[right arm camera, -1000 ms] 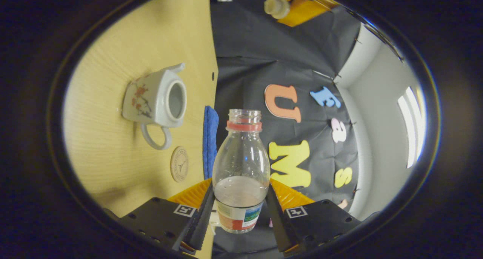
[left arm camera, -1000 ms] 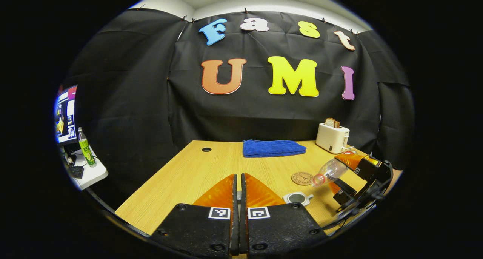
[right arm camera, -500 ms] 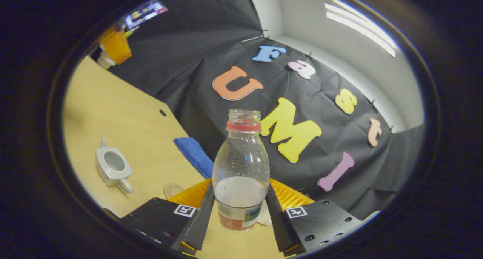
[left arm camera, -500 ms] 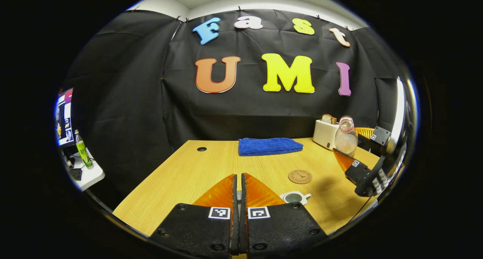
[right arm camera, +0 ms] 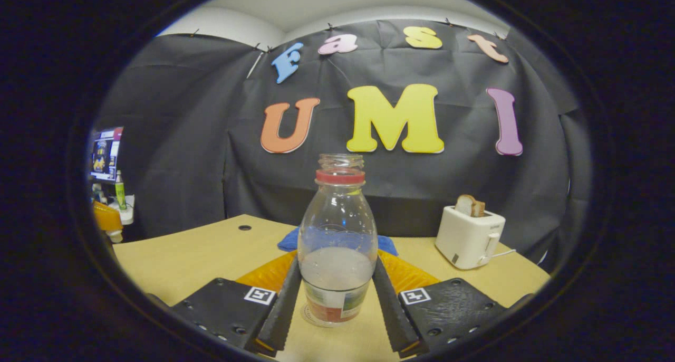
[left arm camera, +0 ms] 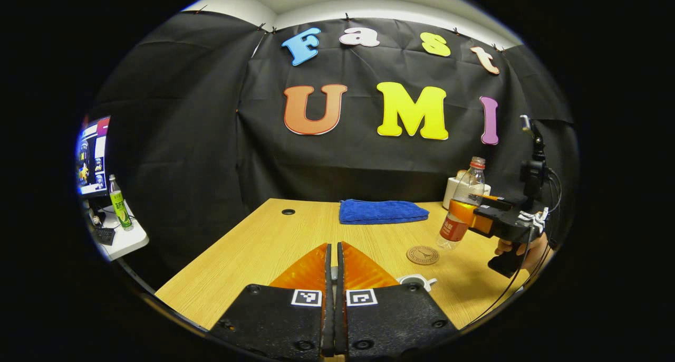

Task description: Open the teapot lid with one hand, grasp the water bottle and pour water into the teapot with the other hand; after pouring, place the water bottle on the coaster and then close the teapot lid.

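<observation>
Wooden table [left arm camera: 253, 246], black cloth wall [left arm camera: 174, 140].

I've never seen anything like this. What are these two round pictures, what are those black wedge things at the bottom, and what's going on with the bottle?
There is no robot here: a person holds a two-finger gripper in each hand, and a fisheye camera rides on each.

In the left gripper view, the left gripper shows at the bottom, fingers pressed together. Farther off is the right gripper, in the person's hand.

In the right gripper view, the right gripper clamps a clear plastic water bottle with a red neck ring, upright and partly filled.

On the light wooden table lie a folded blue towel, a round cork coaster, a white toaster holding bread and an open white teapot, partly hidden.
</observation>
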Action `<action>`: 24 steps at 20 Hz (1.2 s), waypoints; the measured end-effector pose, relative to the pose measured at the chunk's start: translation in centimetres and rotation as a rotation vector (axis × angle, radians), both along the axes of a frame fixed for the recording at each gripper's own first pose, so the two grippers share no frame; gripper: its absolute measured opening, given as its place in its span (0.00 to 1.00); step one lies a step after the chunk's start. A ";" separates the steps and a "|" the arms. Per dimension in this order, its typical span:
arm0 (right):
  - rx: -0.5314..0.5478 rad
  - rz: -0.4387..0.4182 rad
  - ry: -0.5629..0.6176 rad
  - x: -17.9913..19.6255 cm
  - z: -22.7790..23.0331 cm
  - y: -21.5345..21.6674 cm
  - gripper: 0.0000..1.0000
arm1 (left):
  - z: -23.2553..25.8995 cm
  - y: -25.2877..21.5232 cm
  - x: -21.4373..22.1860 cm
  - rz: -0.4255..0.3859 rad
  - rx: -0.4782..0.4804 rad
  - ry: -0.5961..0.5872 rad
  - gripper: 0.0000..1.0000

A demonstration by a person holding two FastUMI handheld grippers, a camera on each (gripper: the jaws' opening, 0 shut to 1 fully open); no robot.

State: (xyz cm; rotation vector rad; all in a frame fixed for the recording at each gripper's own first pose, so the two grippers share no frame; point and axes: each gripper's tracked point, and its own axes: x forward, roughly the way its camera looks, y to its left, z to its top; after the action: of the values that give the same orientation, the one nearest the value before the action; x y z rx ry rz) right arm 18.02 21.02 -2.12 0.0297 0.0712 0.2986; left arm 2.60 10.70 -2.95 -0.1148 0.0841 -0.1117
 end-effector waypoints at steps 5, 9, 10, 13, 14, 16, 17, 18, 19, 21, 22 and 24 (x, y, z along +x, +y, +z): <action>-0.033 -0.006 0.048 3.2 -3.2 1.9 0.71 | -0.9 -0.2 0.6 -0.004 0.002 0.025 0.03; -0.058 -0.019 0.065 4.3 -5.1 2.6 0.72 | -1.5 -0.9 0.9 -0.021 0.006 0.040 0.03; -0.044 -0.020 0.060 4.2 -5.0 2.7 0.72 | -1.7 -1.2 1.0 -0.026 0.007 0.045 0.03; -0.065 -0.012 0.055 4.3 -5.2 2.6 0.75 | -2.0 -1.8 1.2 -0.035 0.022 0.050 0.03; -0.064 -0.004 0.062 4.4 -5.2 2.6 0.76 | -2.0 -1.8 1.3 -0.035 0.025 0.051 0.03; -0.051 0.007 0.050 4.4 -4.4 2.2 0.84 | -2.1 -2.1 1.4 -0.042 0.026 0.053 0.03; -0.044 0.012 0.036 4.0 -3.8 2.1 0.88 | -2.3 -2.4 1.4 -0.044 0.028 0.056 0.03; -0.043 0.015 0.024 3.5 -3.3 2.2 0.97 | -2.5 -2.5 1.5 -0.044 0.033 0.059 0.03; -0.043 0.014 0.013 3.1 -2.6 1.9 0.97 | -2.5 -2.7 1.6 -0.046 0.039 0.058 0.03; -0.045 0.002 -0.015 2.3 -1.3 0.9 0.96 | -2.3 -3.2 1.6 -0.050 0.048 0.049 0.03; -0.039 -0.004 -0.029 1.7 -0.6 0.3 0.96 | -2.1 -3.6 1.7 -0.058 0.041 0.037 0.03; -0.029 -0.020 -0.063 0.1 1.0 -1.0 0.95 | -1.4 -5.4 2.0 -0.115 0.009 -0.005 0.03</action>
State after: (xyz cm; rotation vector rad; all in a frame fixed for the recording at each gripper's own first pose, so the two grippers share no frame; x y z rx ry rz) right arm 18.13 20.04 -1.15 -0.0082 0.0125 0.2786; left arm 4.60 5.34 -4.39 -0.1003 0.0866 -0.2267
